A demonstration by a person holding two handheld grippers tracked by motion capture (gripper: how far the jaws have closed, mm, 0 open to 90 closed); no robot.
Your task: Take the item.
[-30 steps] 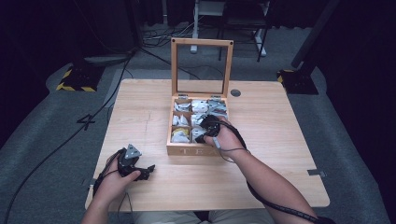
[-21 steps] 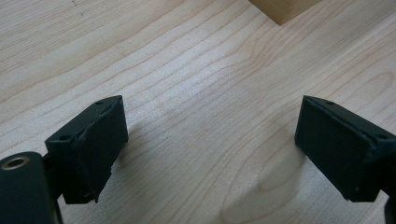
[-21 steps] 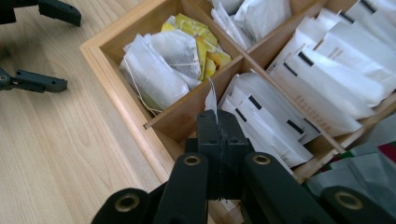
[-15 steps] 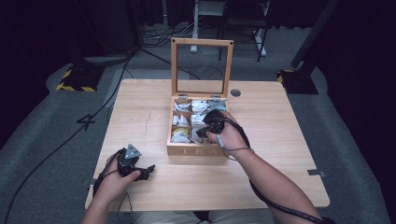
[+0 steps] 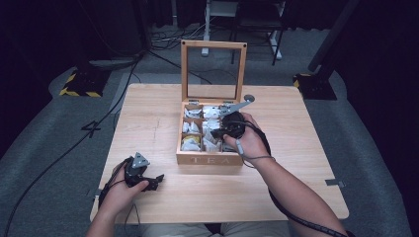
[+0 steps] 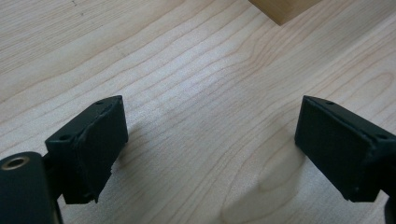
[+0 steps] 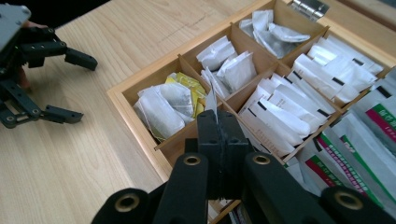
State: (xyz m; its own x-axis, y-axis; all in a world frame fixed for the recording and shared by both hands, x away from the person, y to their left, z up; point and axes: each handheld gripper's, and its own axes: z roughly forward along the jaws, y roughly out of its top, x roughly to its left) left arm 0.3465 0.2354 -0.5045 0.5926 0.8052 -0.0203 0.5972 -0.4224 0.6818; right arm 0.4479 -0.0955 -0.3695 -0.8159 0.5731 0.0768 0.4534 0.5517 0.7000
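Right tongs [image 7: 217, 122] pinched on one tea sachet [image 7: 211, 95]; left tongs [image 6: 210, 154] wide, empty.

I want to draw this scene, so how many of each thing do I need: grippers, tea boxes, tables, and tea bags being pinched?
Grippers: 2, the left gripper and the right gripper
Wooden tea box: 1
Table: 1
Pinched tea sachet, in the right gripper: 1
Total: 5
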